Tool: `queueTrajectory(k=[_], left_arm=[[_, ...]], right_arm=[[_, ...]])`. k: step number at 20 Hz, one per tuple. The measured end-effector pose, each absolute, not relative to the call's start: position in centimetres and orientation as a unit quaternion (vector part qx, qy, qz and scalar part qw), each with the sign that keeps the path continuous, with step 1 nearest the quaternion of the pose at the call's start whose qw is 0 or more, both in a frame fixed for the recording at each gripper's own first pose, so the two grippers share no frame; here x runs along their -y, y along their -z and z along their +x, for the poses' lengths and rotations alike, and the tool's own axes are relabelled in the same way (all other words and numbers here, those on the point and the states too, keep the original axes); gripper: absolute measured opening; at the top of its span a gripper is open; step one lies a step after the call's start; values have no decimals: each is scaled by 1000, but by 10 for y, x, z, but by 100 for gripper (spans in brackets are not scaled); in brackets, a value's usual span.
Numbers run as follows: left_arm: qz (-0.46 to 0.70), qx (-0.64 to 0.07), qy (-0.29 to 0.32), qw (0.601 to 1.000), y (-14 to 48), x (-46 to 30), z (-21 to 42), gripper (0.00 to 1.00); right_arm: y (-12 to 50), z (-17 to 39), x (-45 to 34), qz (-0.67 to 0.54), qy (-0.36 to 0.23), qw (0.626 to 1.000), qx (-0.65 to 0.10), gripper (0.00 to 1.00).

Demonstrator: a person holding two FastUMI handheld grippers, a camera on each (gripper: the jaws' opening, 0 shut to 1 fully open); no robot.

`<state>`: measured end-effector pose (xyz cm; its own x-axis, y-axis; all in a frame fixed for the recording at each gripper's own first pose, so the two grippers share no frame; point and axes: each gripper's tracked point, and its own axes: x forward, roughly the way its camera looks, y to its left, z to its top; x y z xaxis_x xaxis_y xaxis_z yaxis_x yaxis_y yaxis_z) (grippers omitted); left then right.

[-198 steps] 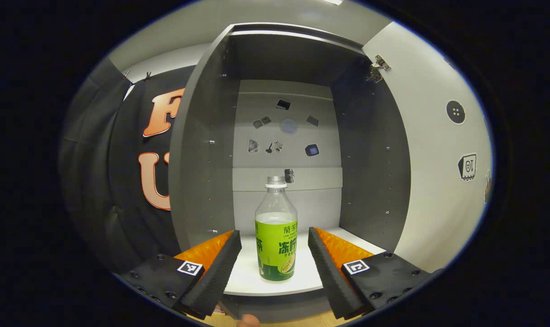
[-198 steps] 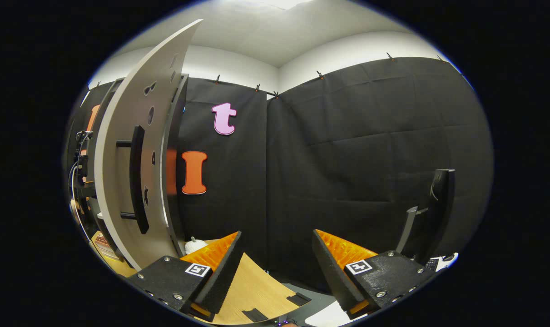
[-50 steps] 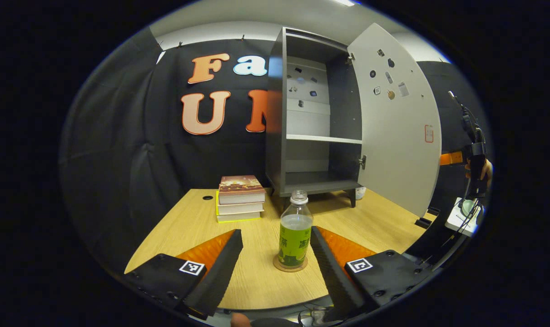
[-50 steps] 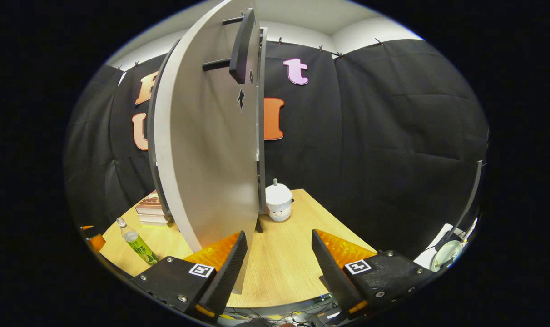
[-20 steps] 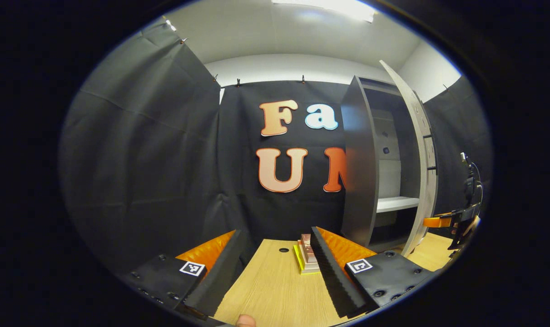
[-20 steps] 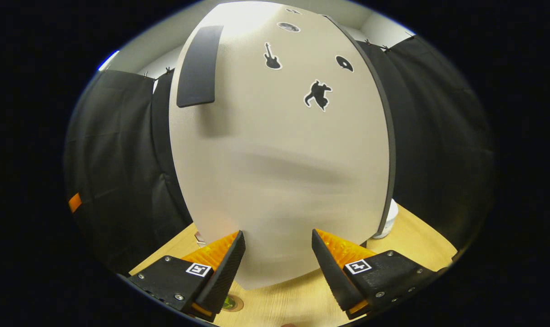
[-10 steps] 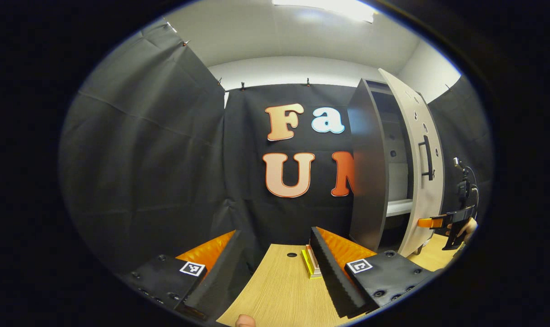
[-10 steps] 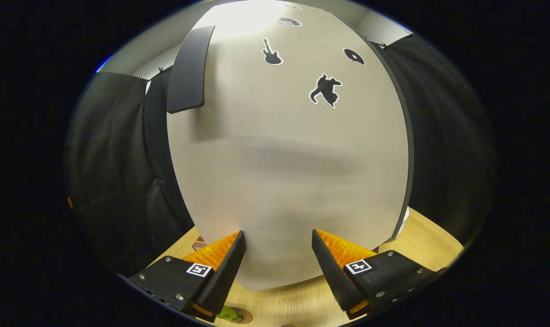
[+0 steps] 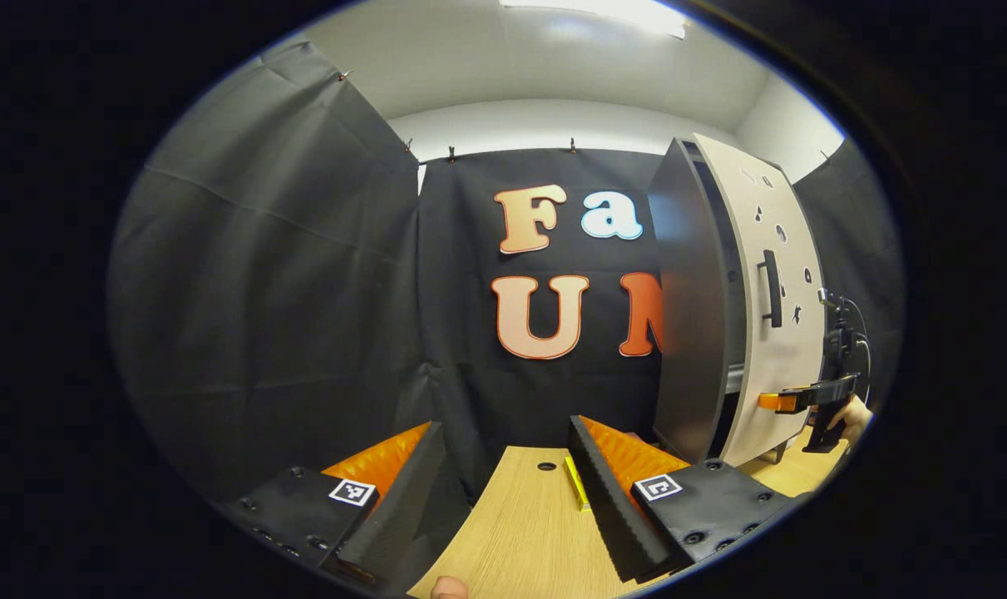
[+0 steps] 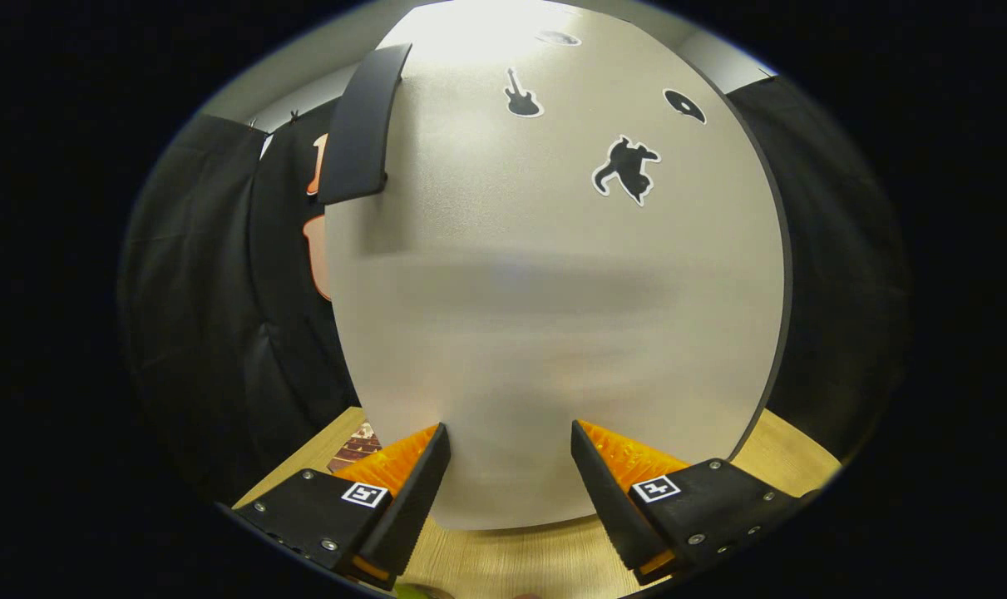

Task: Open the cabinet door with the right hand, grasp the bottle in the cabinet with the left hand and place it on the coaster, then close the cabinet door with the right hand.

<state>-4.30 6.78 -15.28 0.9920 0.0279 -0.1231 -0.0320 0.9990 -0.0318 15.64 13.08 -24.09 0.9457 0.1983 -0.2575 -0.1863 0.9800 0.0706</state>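
Grey cabinet: one tall dark-grey cabinet [image 9: 686,333] at the right of the left gripper view, standing on the table.
Door: one pale grey cabinet door [image 10: 553,316] fills the middle of the right gripper view; in the left gripper view it stands nearly shut, a narrow dark gap left at its edge.
Handle: one black bar handle [image 10: 357,125], upper left of the right gripper view.
Stickers: at least three small black ones [image 10: 626,169] in the right gripper view's upper part.
Right gripper [image 10: 507,491]: jaws wide apart, holding nothing; fingertips at the door's lower face, probably touching it, though contact is hard to judge.
Left gripper [image 9: 503,491]: jaws wide apart, empty, above the table.
Bottle: a sliver of green [image 10: 420,591] at the right gripper view's bottom edge may be it.
Table: light wooden tabletop [image 9: 520,532] with one round hole.
Room: black cloth walls, white ceiling.
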Motion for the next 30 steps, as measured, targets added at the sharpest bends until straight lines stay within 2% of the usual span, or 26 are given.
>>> queueTrajectory(k=[12,18,20,25,30], left_arm=[[-5,-60,-33,998,149,-86,-24,98],[-11,-46,-29,998,128,-74,0,98],[-8,-42,-18,999,118,-60,5,97],[-45,-49,18,998,103,-20,10,97],[-38,-25,15,999,64,-13,-4,97]], right_arm=[[241,179,-126,-14,-68,988,-136,91],[209,156,-105,-31,-64,990,-125,92],[197,147,-103,-6,-74,991,-110,92],[186,112,-91,64,-87,985,-132,92],[184,84,-65,76,-82,985,-129,92]])
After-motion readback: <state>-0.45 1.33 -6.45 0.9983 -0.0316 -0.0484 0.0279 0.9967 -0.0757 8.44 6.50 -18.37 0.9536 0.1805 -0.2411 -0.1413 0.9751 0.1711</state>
